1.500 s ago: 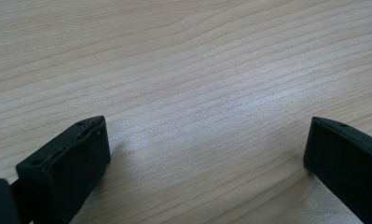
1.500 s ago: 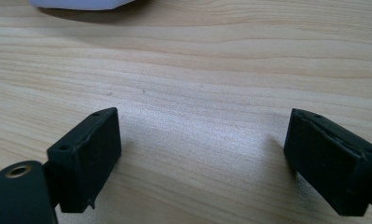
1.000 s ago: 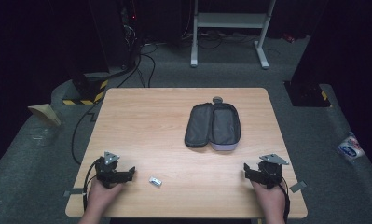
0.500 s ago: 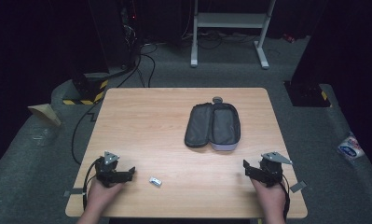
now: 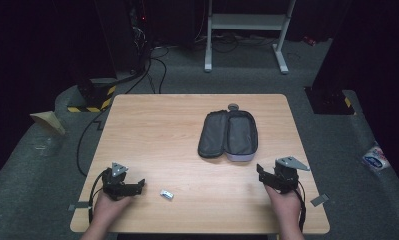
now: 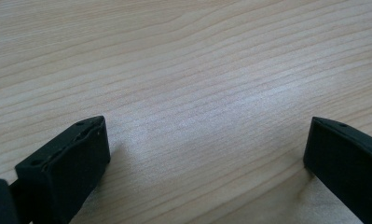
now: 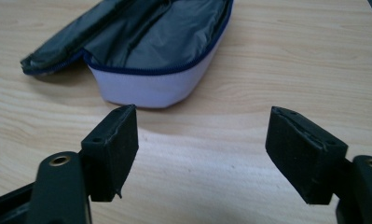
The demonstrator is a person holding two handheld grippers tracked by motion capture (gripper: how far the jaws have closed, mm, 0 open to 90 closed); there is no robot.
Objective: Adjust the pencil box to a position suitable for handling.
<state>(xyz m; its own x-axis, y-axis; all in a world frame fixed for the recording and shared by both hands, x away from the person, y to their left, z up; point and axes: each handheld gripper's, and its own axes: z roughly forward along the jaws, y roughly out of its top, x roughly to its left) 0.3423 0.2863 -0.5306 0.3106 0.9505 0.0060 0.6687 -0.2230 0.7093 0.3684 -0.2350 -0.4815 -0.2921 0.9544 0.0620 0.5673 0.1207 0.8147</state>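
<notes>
An open zip case [image 5: 228,135] with grey lining and a pale outer shell lies right of the table's middle; in the right gripper view the case [image 7: 151,46] sits just beyond the jaws. A small white object [image 5: 167,194] lies near the front edge. My left gripper [image 5: 139,183] rests low at the front left, open, with bare wood between its jaws [image 6: 207,144]. My right gripper [image 5: 261,172] is at the front right, slightly off the table, and its jaws have just been closing; they stand open with nothing between them [image 7: 202,135].
The wooden table [image 5: 152,130] stands on a grey floor. A white frame stand [image 5: 244,30] is behind it. Cables [image 5: 147,70] run at the back left, and a wrapper [image 5: 374,159] lies on the floor at the right.
My right gripper has risen slightly and its jaws have narrowed. The left gripper, the case and the small white object have stayed in place.
</notes>
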